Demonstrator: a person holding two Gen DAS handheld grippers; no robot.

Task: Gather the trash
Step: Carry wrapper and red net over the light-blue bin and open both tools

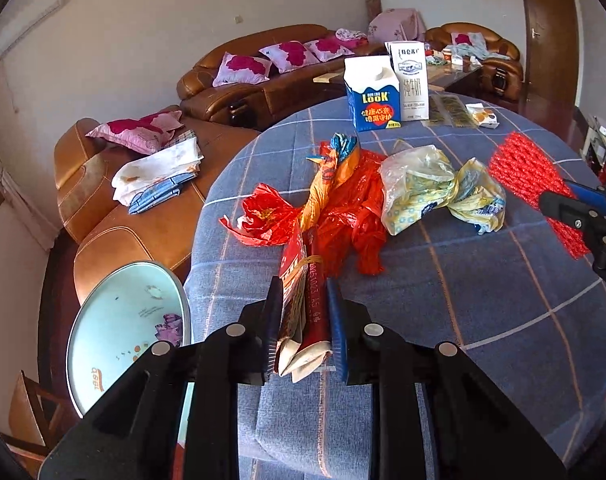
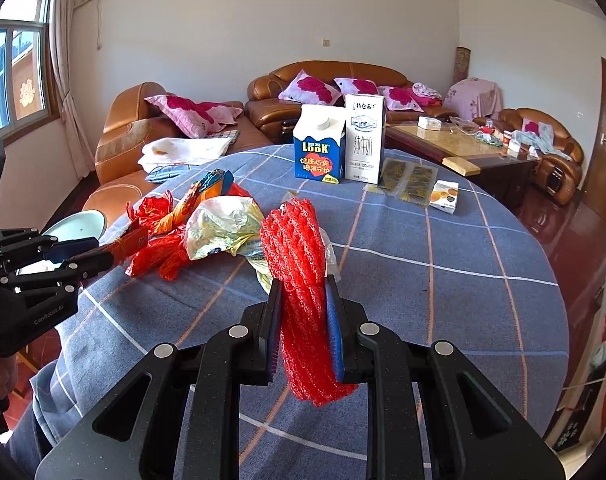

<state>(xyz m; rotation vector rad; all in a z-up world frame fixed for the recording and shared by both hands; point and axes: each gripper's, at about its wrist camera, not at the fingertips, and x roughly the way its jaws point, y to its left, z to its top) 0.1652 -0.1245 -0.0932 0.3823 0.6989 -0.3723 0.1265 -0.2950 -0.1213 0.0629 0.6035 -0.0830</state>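
Two grips: left gripper (image 1: 305, 320) jaws clenched on red wrapper (image 1: 303, 296), right gripper (image 2: 305, 328) jaws clenched on red foam net (image 2: 299, 256); only right view shows window (image 2: 19, 60).

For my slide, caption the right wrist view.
Right gripper clamps red foam netting over the blue checked tablecloth, while the left gripper grips a red snack wrapper.
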